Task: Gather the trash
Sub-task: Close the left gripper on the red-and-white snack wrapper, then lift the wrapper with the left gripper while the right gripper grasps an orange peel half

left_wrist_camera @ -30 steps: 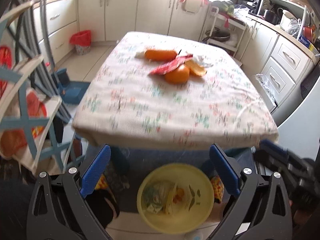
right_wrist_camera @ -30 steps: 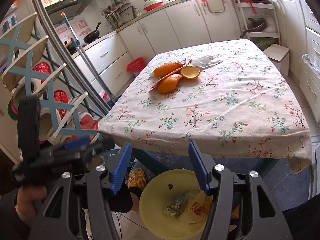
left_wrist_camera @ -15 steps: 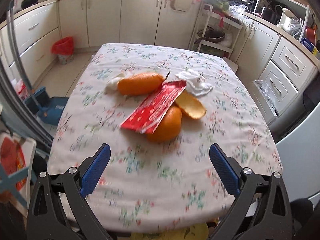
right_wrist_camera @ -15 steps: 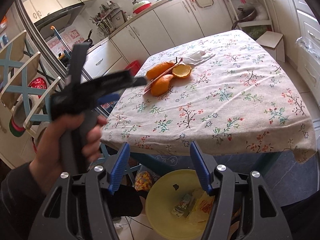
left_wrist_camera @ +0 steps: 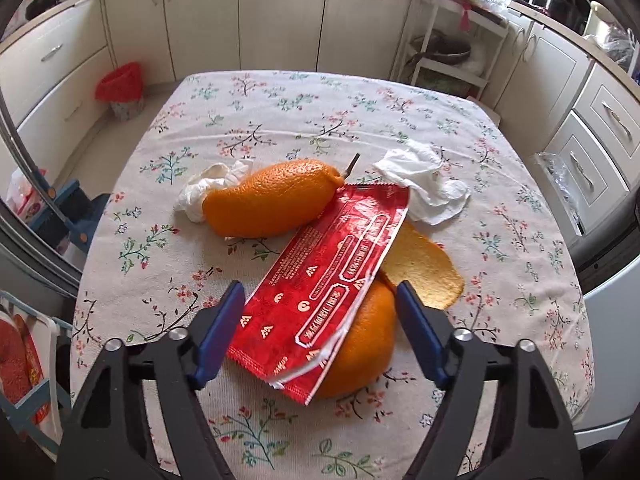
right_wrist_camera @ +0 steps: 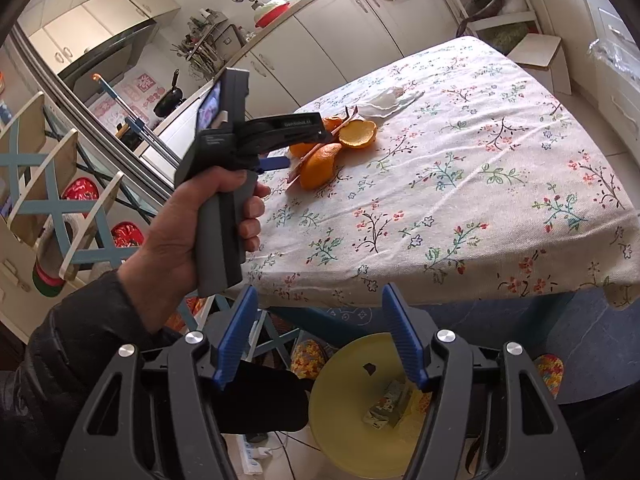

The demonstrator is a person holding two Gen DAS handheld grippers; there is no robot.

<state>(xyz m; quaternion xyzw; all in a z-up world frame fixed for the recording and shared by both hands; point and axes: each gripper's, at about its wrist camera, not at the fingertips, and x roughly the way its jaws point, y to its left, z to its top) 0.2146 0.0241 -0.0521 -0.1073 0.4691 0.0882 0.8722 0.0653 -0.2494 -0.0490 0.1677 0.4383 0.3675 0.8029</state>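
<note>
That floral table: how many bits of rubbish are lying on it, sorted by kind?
Orange peel pieces: 3 (long piece, piece under the wrapper, flat inside-up piece)
White crumpled tissues: 2 (left tissue, right tissue)
Red wrapper: 1
Total: 6

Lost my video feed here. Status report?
Left gripper open, jaws just closing around red wrapper on orange peel. Right gripper open, empty, over yellow bin. Nothing blocking.
</note>
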